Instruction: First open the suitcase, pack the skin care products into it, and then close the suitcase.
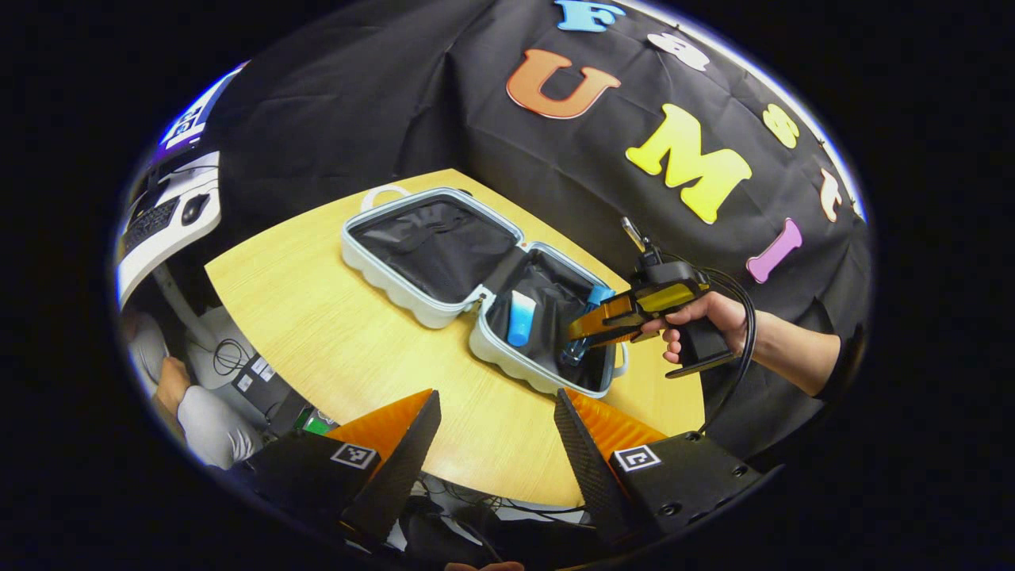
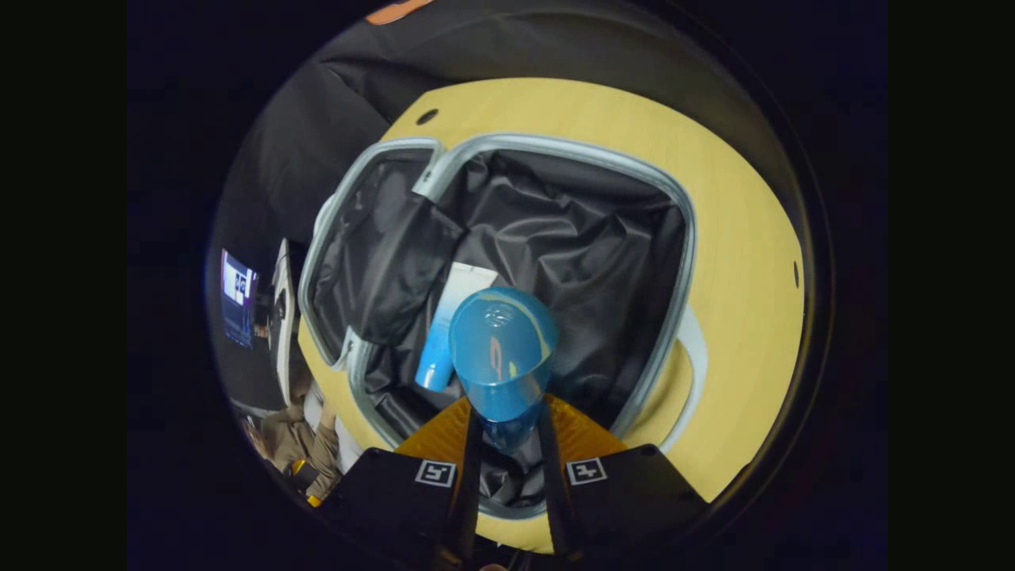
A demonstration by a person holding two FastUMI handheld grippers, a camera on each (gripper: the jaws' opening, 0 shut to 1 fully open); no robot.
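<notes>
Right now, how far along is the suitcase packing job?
Done: the suitcase lies open on the table, and a blue-and-white tube already rests in its right half. In hand: the right gripper is shut on a blue-capped bottle, holding it over that same half. The left gripper is open and apart. Left: release the bottle, then close the suitcase.

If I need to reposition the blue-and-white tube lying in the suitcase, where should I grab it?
Grip the tube across its flat middle, coming straight down from above. It lies flat on the black lining of the suitcase, so only its narrow side edges are open to the fingers; the bottle in the right gripper crowds one side.
</notes>
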